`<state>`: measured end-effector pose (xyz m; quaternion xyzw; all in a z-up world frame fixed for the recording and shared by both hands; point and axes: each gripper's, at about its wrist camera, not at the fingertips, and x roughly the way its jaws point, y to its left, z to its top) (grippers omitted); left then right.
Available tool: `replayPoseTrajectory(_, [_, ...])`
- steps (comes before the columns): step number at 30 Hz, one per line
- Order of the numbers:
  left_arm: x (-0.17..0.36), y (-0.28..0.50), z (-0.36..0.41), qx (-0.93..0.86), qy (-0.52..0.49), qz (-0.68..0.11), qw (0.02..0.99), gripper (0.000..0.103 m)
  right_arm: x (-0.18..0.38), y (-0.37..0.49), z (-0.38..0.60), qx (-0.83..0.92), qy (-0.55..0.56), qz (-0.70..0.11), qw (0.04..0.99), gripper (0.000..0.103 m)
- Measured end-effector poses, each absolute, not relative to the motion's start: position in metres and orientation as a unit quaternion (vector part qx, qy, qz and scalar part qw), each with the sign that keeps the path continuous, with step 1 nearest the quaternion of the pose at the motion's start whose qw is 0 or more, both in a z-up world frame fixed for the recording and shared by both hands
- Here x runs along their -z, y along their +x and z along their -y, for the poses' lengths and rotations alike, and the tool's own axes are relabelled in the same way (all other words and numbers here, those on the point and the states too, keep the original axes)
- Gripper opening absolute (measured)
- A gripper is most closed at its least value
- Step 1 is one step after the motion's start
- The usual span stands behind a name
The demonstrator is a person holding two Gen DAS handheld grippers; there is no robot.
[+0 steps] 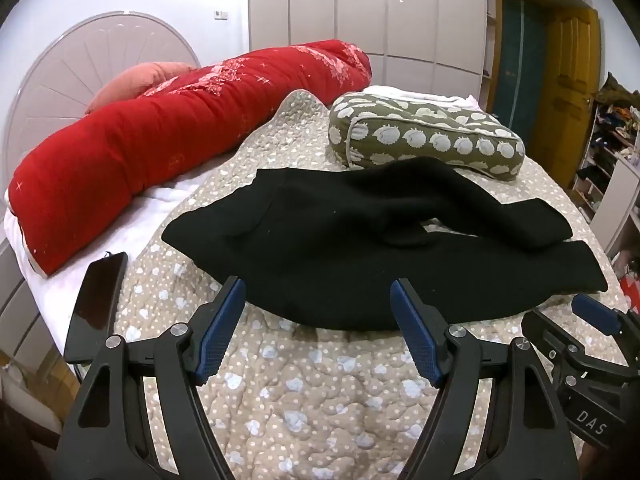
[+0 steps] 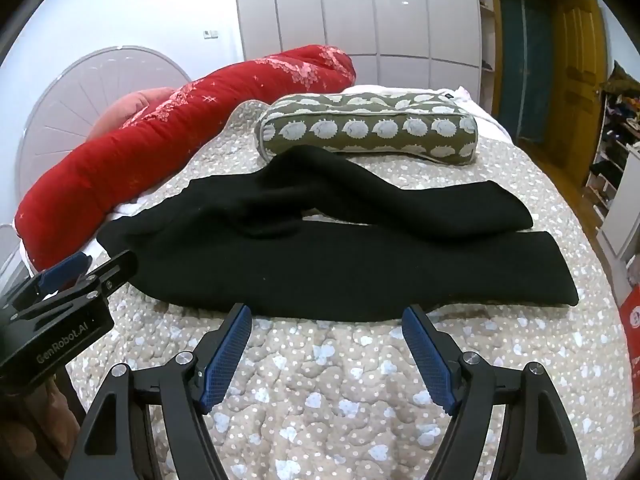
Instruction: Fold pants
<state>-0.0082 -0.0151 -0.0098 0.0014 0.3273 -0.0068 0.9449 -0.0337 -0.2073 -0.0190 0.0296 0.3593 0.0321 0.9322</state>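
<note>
The bed (image 1: 320,400) fills both views, covered by a beige quilted spread (image 2: 340,380) dotted white with pale blue shapes. Along its 10 o'clock side lies a long red bolster (image 1: 160,136) with pink floral print, one end close to the pale fan-patterned headboard (image 1: 72,76), where a pink pillow (image 1: 132,84) peeks out behind it.

The black pants (image 1: 340,248) lie spread across the middle of the bed, unfolded. In the left wrist view the waist end sits toward 9 o'clock and the two legs run toward 3 o'clock, the far leg crossing partly over the near one. The cloth is rumpled and humped near the crotch.

Just beyond the pants, at 1 o'clock, rests an olive cushion (image 2: 368,130) printed with white hedgehog shapes; the pants' far edge seems to touch it.

A dark flat phone-like slab (image 1: 96,304) lies at the bed's edge toward 8 o'clock in the left wrist view.

The left hand-held gripper (image 1: 318,296) hangs just short of the pants' near edge, its blue-padded fingers (image 1: 222,328) spread wide apart with nothing between them. The right hand-held gripper (image 2: 326,322) is likewise near that edge, fingers wide apart, holding nothing.
</note>
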Motion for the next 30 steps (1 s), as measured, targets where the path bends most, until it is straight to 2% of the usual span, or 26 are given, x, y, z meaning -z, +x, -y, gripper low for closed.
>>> replayPoseTrajectory(30, [0.026, 0.002, 0.010, 0.004, -0.008, -0.354, 0.935, 0.076, 0.035, -0.026, 0.211, -0.020, 0.039, -0.391, 0.920, 0.077])
